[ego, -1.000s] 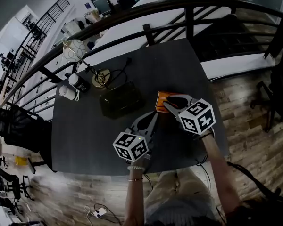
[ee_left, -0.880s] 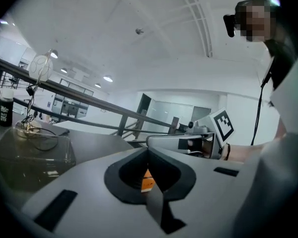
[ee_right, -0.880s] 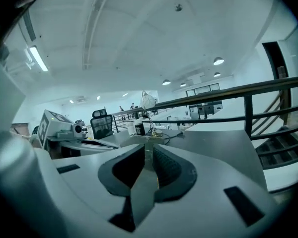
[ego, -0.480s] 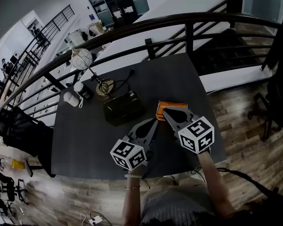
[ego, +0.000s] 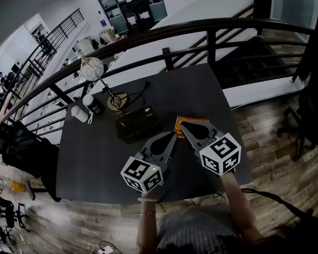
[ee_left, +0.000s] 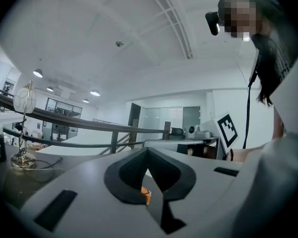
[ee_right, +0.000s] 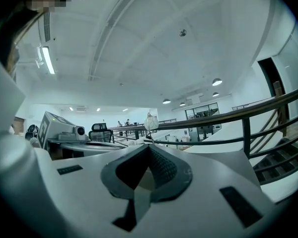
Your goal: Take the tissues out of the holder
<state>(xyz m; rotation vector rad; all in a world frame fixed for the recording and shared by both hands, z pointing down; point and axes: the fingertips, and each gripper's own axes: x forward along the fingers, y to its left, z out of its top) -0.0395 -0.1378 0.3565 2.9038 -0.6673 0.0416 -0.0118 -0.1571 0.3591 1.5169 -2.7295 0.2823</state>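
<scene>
The dark tissue holder point(ego: 137, 121), a low black box, lies on the black table point(ego: 95, 155) just beyond my grippers. A flat orange pack point(ego: 190, 121) lies to its right. My left gripper point(ego: 173, 136) points toward the gap between holder and pack, its jaws closed together on nothing. The right gripper point(ego: 182, 125) hangs over the orange pack's near edge, also shut and empty. In the left gripper view the left gripper point(ee_left: 148, 151) has its jaws meeting at the tips, and a sliver of the orange pack point(ee_left: 145, 195) shows between them. The right gripper point(ee_right: 149, 148) shows the same closed jaws.
A wire-shade lamp point(ego: 94, 67) with a brass base point(ego: 115, 100) and a cable stands at the table's far left. A white bottle point(ego: 79, 113) and a black can point(ego: 94, 105) stand beside it. A dark railing point(ego: 148, 29) runs behind the table. A mesh chair point(ego: 16, 142) stands to the left.
Both grippers have drawn back slightly toward the person, so the right one now covers less of the orange pack. Both stay shut. The head view has tilted up a little.
</scene>
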